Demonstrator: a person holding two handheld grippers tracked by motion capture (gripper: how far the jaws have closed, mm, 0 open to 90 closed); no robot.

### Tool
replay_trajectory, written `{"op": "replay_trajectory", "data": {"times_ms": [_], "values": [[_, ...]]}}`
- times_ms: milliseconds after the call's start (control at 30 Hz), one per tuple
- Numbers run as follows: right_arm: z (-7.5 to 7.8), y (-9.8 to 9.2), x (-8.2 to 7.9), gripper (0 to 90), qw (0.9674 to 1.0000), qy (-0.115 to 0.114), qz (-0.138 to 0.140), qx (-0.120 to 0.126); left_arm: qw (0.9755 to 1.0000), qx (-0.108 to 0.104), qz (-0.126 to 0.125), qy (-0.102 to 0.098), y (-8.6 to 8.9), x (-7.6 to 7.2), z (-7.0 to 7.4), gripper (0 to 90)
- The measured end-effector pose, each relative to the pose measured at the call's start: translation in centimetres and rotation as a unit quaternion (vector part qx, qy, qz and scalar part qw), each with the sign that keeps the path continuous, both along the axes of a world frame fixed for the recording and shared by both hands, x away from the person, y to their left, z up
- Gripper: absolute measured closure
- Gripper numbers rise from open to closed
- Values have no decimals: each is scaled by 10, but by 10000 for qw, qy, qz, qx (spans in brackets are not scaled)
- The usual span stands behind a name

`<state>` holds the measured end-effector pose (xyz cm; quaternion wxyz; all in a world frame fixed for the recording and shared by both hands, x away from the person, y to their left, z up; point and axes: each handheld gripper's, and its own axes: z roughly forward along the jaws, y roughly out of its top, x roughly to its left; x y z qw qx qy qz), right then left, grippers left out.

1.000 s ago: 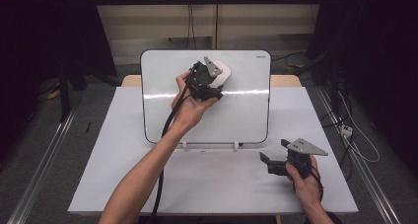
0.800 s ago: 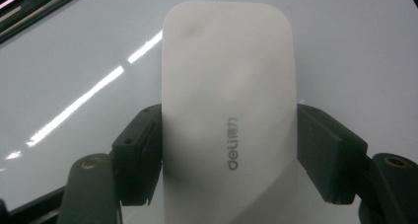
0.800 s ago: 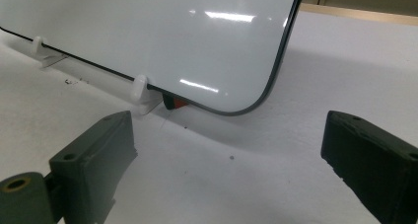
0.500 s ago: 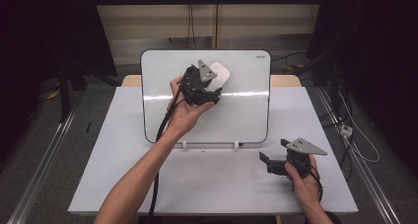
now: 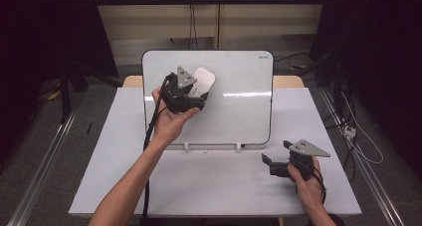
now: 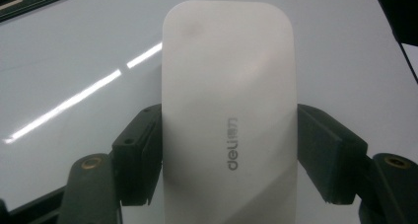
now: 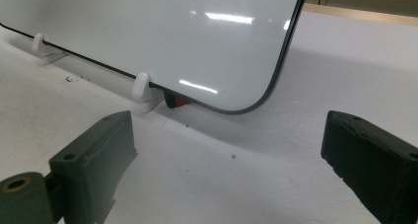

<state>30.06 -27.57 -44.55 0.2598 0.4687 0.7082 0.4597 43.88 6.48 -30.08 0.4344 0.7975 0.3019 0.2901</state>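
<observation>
Against the upper left part of the whiteboard (image 5: pixel 239 106) sits a white eraser (image 5: pixel 203 81), a smooth, matte, rounded-corner slab with "deli" and small characters printed in grey along its face (image 6: pixel 231 150). The left gripper (image 5: pixel 191 94) is clamped on it, its black jaws pressing the eraser's two long sides, as the left gripper view shows. The board is glossy white with a thin dark rim and rounded corners, carries a small grey mark at its top right too small to read, and leans in white plastic clips (image 7: pixel 142 88) on the white table (image 5: pixel 219 186). A small red and black object (image 7: pixel 175 101) peeks from under its lower edge. The right gripper (image 5: pixel 276 161) rests low on the table near the board's lower right corner, jaws wide apart, nothing between them.
</observation>
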Motion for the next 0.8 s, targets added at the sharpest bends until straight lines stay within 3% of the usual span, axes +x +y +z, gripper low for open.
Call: {"op": "replay_trajectory", "data": {"times_ms": [333,633,800], "values": [[1,3,-1,58,10000,10,23,-27,9996,-129,252,55,30,-8,-6,312],[1,2,1,58,10000,8,-25,10,9994,-80,313,97,49,-16,-11,312],[0,3,2,59,10000,25,-30,-11,9993,-15,325,188,57,-22,-20,312]]}}
